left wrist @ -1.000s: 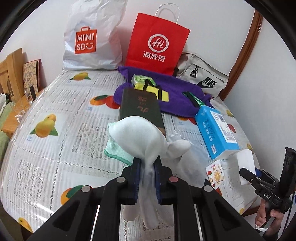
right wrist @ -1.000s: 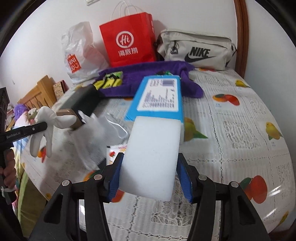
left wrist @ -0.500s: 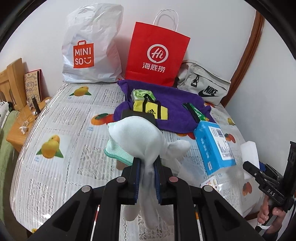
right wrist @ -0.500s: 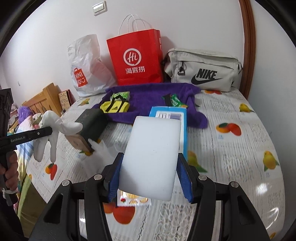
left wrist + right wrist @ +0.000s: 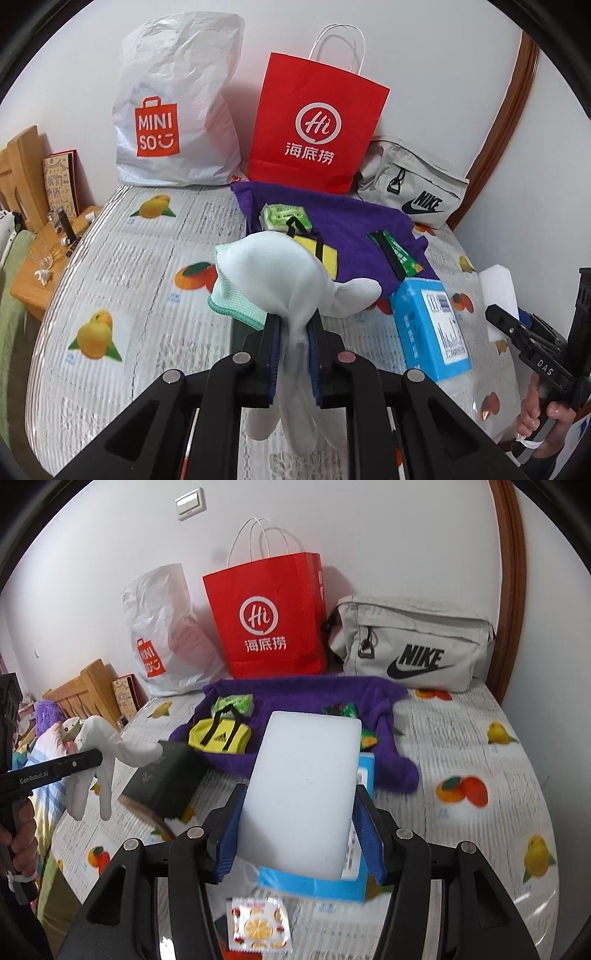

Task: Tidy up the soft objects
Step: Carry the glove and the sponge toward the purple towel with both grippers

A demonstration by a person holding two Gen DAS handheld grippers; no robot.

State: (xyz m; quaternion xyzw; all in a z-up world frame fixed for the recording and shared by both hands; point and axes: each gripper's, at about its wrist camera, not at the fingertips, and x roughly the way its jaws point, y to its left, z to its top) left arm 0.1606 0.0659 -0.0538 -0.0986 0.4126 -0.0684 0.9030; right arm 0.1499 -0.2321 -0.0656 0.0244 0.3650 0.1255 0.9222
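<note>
You are holding a gripper in each hand above a desk point(image 5: 480, 738) covered with a fruit-print cloth. The fingers of your left gripper point(image 5: 293, 354) are clamping a white glove point(image 5: 284, 284) with a green cuff; the glove is hanging in the air, its own fingers drooping below the grip. The fingers of your right gripper point(image 5: 301, 830) are squeezing a white sponge point(image 5: 303, 786) by its two long sides, holding it off the desk and tilted away from you.

Beneath the sponge a blue box point(image 5: 314, 886) is lying flat, and a small fruit-print packet point(image 5: 260, 925) is lying just in front of it. A dark box point(image 5: 162, 779) is resting to the left, near the glove. Farther back a purple towel point(image 5: 321, 694) is spread out, carrying a yellow pouch point(image 5: 219, 734) and green packets point(image 5: 234, 703). Against the wall a white bag point(image 5: 166, 635), a red bag point(image 5: 269, 620) and a grey Nike bag point(image 5: 410, 642) are standing in a row.
</note>
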